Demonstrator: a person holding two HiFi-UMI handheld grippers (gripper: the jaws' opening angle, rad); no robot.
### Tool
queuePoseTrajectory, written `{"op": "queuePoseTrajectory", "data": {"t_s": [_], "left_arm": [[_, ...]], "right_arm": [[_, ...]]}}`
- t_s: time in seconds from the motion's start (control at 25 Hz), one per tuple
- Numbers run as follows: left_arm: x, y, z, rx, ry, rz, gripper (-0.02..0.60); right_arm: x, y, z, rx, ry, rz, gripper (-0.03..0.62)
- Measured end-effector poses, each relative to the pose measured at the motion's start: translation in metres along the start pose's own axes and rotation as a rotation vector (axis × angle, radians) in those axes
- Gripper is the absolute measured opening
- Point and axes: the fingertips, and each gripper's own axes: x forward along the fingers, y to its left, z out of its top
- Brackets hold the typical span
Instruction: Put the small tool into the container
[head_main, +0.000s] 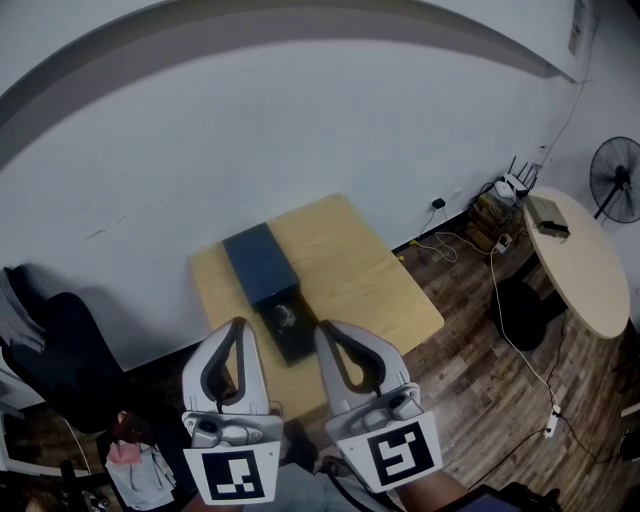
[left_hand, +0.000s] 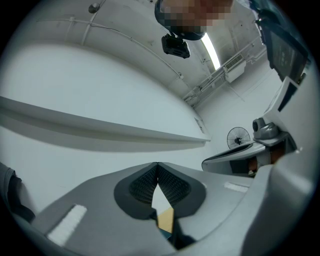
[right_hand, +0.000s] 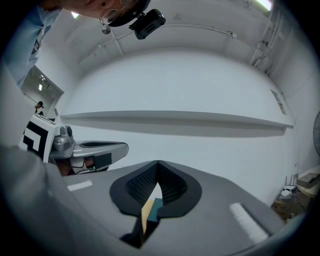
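Left gripper (head_main: 238, 326): jaws clenched tip to tip, empty; black-and-white square marker on its cube. On the wooden table (head_main: 365, 270), dark blue container (head_main: 260, 262); small tool (head_main: 283, 318) lies on its black near end. Right gripper (head_main: 327, 329): jaws clenched, empty.

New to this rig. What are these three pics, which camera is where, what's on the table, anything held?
No robot arm: a person holds a two-jaw gripper in each hand. The head view is from a camera on the person's head, looking down at the left gripper and right gripper; the marker cubes belong to them. The other two views ride on the grippers and look along their jaws. On the wooden table lies a dark blue box; a small pale thing shows at its darker near end, too small to identify. Both grippers' jaws are together with nothing between, so nothing is held.
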Motion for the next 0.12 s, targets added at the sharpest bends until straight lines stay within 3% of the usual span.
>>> {"op": "queuePoseTrajectory", "data": {"t_s": [0.12], "left_arm": [[0.0006,0.0028,-0.0009,0.003,-0.002,-0.002,0.012]], "right_arm": [[0.0024,0.0021,-0.0003,0.002,-0.003,0.000,0.000]]}}
